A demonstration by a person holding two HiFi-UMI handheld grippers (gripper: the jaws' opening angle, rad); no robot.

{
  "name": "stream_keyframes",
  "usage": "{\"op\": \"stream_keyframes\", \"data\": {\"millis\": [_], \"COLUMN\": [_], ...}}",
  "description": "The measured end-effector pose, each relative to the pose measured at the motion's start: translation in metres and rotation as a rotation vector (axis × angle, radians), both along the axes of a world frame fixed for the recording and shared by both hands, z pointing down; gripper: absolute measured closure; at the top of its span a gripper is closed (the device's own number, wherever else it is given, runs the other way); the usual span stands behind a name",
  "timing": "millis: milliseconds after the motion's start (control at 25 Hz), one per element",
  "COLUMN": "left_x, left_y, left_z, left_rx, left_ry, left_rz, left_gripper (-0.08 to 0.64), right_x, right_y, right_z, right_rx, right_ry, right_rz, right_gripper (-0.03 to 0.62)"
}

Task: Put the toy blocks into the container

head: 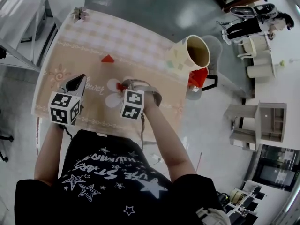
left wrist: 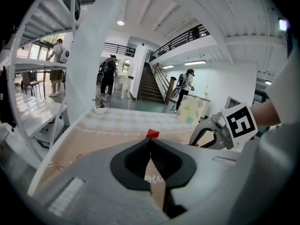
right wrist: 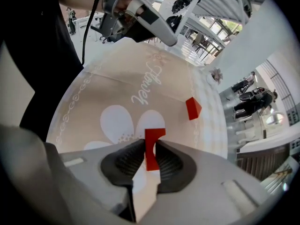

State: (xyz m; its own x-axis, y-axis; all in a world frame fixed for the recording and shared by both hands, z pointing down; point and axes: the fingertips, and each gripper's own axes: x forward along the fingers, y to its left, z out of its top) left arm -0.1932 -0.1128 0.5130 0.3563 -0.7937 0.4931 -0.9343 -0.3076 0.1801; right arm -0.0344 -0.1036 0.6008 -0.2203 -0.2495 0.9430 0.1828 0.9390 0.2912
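Right gripper: my jaws are clamped on a red block at the near middle of the table. Left gripper: my jaws are together with nothing between them, near left. A second red block lies farther off, well apart, and the container stands at the table's far right edge, with bare cloth between it and my right gripper.

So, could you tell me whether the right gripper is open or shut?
Shut: the right gripper has its fingers pressed against a red block.
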Motion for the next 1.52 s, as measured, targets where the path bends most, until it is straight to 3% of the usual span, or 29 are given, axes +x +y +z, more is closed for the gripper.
{"op": "stream_keyframes", "data": {"millis": [200,560,1040,1520], "left_x": [0.012,0.051,0.116,0.191], "left_y": [-0.010,-0.040,-0.082,-0.118], "left_z": [-0.011,-0.045,-0.100,-0.121], "left_rx": [0.027,0.111,0.224,0.259], "left_ry": [0.003,0.004,0.012,-0.021], "left_rz": [0.024,0.105,0.190,0.273], "left_gripper": [0.550,0.551,0.551,0.549], "right_x": [0.004,0.034,0.129,0.210], "right_y": [-0.014,-0.051,-0.097,-0.144], "right_z": [-0.028,-0.105,-0.172,-0.205], "right_rx": [0.061,0.183,0.352,0.465], "right_ry": [-0.071,-0.277,-0.491,-0.585], "right_rz": [0.055,0.263,0.626,0.770], "right_gripper": [0.514,0.515,0.515,0.517]}}
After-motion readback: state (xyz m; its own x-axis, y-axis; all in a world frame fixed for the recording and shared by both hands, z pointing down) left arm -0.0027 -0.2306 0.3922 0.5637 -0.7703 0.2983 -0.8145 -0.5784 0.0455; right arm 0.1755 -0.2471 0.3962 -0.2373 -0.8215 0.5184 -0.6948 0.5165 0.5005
